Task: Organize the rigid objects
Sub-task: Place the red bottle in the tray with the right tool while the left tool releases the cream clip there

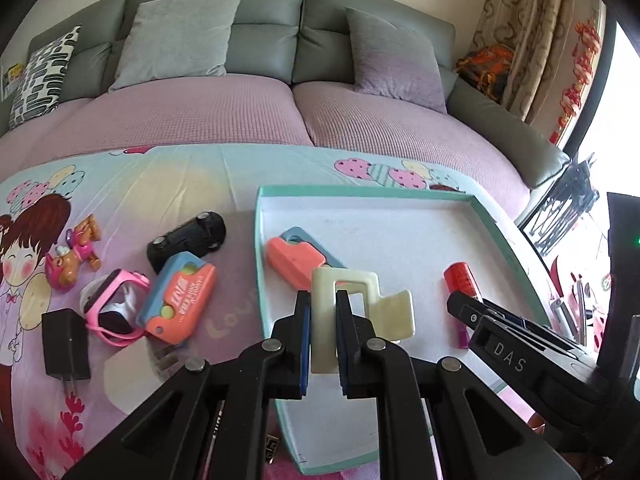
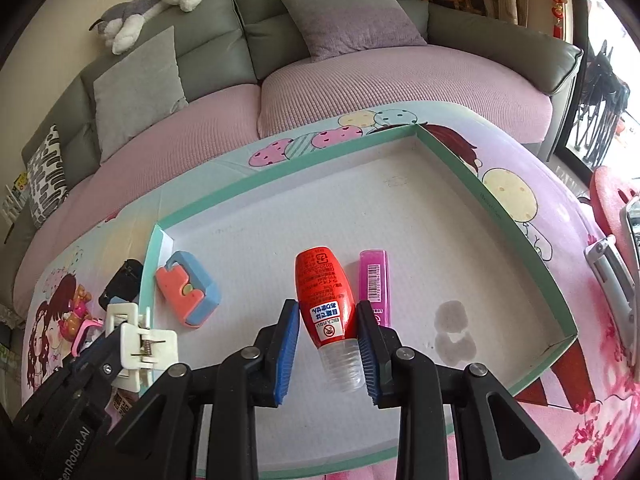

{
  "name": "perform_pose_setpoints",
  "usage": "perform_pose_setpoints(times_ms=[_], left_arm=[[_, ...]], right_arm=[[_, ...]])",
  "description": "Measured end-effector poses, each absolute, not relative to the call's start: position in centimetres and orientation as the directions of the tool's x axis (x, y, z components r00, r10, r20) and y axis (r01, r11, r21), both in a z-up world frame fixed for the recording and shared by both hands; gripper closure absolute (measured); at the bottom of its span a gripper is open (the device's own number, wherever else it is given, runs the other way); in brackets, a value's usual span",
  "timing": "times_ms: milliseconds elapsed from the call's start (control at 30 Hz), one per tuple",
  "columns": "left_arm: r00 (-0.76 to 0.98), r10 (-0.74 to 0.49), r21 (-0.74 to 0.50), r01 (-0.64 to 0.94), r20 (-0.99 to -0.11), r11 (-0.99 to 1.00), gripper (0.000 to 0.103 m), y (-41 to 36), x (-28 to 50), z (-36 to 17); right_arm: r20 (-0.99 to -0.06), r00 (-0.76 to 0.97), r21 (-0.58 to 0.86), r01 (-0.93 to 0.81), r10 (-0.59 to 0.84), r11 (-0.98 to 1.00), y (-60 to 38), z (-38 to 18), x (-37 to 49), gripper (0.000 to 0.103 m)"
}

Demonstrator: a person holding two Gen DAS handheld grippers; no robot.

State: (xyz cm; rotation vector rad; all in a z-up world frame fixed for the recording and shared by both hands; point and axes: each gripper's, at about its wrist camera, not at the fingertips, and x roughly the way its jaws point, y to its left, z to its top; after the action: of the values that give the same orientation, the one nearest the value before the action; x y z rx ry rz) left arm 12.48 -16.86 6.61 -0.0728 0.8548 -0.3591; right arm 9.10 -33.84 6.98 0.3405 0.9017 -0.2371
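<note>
My left gripper is shut on a cream plastic clip, held above the near left part of the white tray with a teal rim. In the right wrist view that clip shows at the lower left. My right gripper is shut on a red bottle with a clear cap, low over the tray's middle. A pink case lies in the tray just right of the bottle. An orange and blue toy lies at the tray's left side.
On the cartoon-print cloth left of the tray lie a black toy car, an orange and blue box, a pink watch, a black charger and a dog figure. A grey sofa stands behind.
</note>
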Motion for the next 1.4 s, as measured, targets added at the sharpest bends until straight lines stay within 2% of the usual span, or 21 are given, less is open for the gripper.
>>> perform_pose_setpoints(times_ms=[367, 400, 467, 500, 533, 600, 733, 900, 1033, 1200, 1267, 1333, 1400], left_arm=[[0.550, -0.317, -0.197, 0.267, -0.773, 0.943, 0.089, -17.2, 12.8, 5.1], [0.548, -0.316, -0.198, 0.264, -0.774, 0.944, 0.085, -17.3, 12.9, 5.1], [0.552, -0.314, -0.198, 0.260, -0.772, 0.945, 0.066, -17.2, 12.9, 5.2], [0.555, -0.311, -0.196, 0.258, -0.772, 0.946, 0.053, -17.2, 12.8, 5.3], [0.557, -0.311, -0.197, 0.256, -0.770, 0.946, 0.046, -17.1, 12.8, 5.4], [0.562, -0.319, -0.204, 0.259, -0.764, 0.944, 0.045, -17.0, 12.7, 5.7], [0.569, -0.314, -0.196, 0.259, -0.760, 0.946, 0.040, -17.0, 12.6, 6.1], [0.596, -0.304, -0.194, 0.243, -0.743, 0.950, 0.026, -16.2, 12.4, 7.0], [0.616, -0.281, -0.184, 0.217, -0.736, 0.959, 0.017, -15.3, 12.6, 7.1], [0.613, -0.266, -0.205, 0.169, -0.744, 0.964, 0.015, -14.0, 13.1, 6.8], [0.614, -0.258, -0.218, 0.142, -0.746, 0.966, 0.014, -13.4, 13.3, 6.7], [0.627, -0.242, -0.220, 0.115, -0.740, 0.969, 0.010, -12.6, 13.3, 6.7], [0.649, -0.219, -0.213, 0.088, -0.729, 0.973, 0.007, -11.9, 13.3, 6.9]], right_arm=[[-0.823, 0.565, 0.166, 0.338, -0.059, 0.926, -33.6, 5.9, 9.6, 0.071], [-0.823, 0.565, 0.164, 0.340, -0.062, 0.926, -33.6, 6.0, 9.6, 0.071], [-0.820, 0.569, 0.167, 0.343, -0.063, 0.924, -33.7, 6.1, 9.5, 0.071], [-0.818, 0.571, 0.172, 0.345, -0.061, 0.923, -33.8, 6.2, 9.6, 0.071], [-0.817, 0.573, 0.176, 0.347, -0.060, 0.921, -33.9, 6.2, 9.6, 0.071], [-0.817, 0.573, 0.177, 0.351, -0.062, 0.919, -34.0, 6.2, 9.5, 0.071], [-0.809, 0.584, 0.180, 0.359, -0.070, 0.916, -34.0, 6.5, 9.3, 0.047], [-0.792, 0.606, 0.186, 0.355, -0.074, 0.916, -33.9, 6.9, 9.3, 0.044], [-0.788, 0.612, 0.200, 0.356, -0.066, 0.913, -34.0, 6.8, 9.3, 0.027], [-0.781, 0.621, 0.216, 0.367, -0.065, 0.905, -34.1, 6.7, 9.3, 0.014], [-0.774, 0.631, 0.237, 0.369, -0.055, 0.899, -34.3, 6.7, 9.2, 0.004], [-0.768, 0.640, 0.256, 0.362, -0.039, 0.896, -34.3, 6.7, 9.2, 0.000], [-0.766, 0.642, 0.256, 0.355, -0.036, 0.899, -34.0, 6.8, 9.3, 0.000]])
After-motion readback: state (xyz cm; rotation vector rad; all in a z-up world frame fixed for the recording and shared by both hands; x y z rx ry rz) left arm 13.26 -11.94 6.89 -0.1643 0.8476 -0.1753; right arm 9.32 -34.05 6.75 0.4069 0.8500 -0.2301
